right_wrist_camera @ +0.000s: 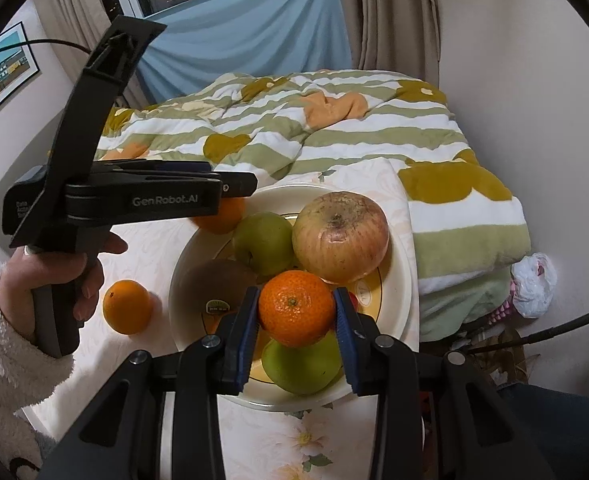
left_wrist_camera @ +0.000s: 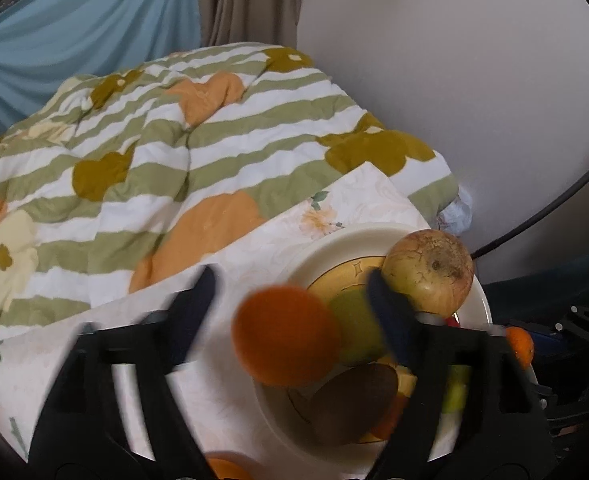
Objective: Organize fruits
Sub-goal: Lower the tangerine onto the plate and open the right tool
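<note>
A cream plate (right_wrist_camera: 398, 280) on the floral table holds a large reddish-yellow apple (right_wrist_camera: 340, 236), a green apple (right_wrist_camera: 264, 242), a brown kiwi (right_wrist_camera: 218, 280) and a second green apple (right_wrist_camera: 300, 368). My right gripper (right_wrist_camera: 294, 314) is shut on an orange mandarin (right_wrist_camera: 296, 308) just above the plate. My left gripper (left_wrist_camera: 290, 296) is open, with a blurred mandarin (left_wrist_camera: 284, 334) between its fingers at the plate's left edge; that mandarin (right_wrist_camera: 220, 216) also shows in the right wrist view, under the left gripper (right_wrist_camera: 234, 184). The big apple (left_wrist_camera: 428, 272) and plate (left_wrist_camera: 334, 244) show in the left wrist view.
Another mandarin (right_wrist_camera: 126, 306) lies on the table left of the plate. A striped green, white and orange quilt (right_wrist_camera: 334, 136) covers the bed behind the table. A white plastic bag (right_wrist_camera: 532, 284) lies on the floor at right. A wall stands close on the right.
</note>
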Available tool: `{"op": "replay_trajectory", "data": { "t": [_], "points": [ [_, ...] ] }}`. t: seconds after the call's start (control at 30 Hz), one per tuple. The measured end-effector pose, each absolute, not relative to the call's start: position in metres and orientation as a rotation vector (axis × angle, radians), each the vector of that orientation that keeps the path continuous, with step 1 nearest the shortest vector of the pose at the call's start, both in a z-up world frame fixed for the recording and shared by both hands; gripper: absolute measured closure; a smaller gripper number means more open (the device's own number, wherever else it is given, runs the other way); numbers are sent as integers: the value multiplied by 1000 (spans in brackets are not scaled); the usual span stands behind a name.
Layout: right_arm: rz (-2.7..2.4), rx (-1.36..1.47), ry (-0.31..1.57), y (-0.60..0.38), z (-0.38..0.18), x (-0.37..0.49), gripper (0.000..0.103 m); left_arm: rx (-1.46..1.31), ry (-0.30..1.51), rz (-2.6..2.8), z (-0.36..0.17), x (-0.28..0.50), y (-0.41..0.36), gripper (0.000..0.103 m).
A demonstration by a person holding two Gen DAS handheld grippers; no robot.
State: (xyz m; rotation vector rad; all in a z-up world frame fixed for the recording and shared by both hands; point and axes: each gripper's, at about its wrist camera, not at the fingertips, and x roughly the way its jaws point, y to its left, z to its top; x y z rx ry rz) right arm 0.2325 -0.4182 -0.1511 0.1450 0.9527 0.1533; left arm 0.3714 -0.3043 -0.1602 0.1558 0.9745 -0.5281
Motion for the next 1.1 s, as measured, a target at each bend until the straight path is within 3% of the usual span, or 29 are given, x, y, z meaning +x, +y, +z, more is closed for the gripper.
{"op": "replay_trajectory", "data": {
  "t": [0.57,1.0,1.07,1.1],
  "points": [
    [170,64,928,-409,-136,233,69,155,989,-413,-127,323,-238,1],
    [298,0,943,-398,-169,251,69,96,1074,-223,-134,258,-182,1],
    [303,-13,941,-397,-173,251,65,91,1082,-198,-138,250,-177,1],
    [306,-18,936,-396,-174,251,55,86,1086,-180,-140,245,-173,1]
  ]
}}
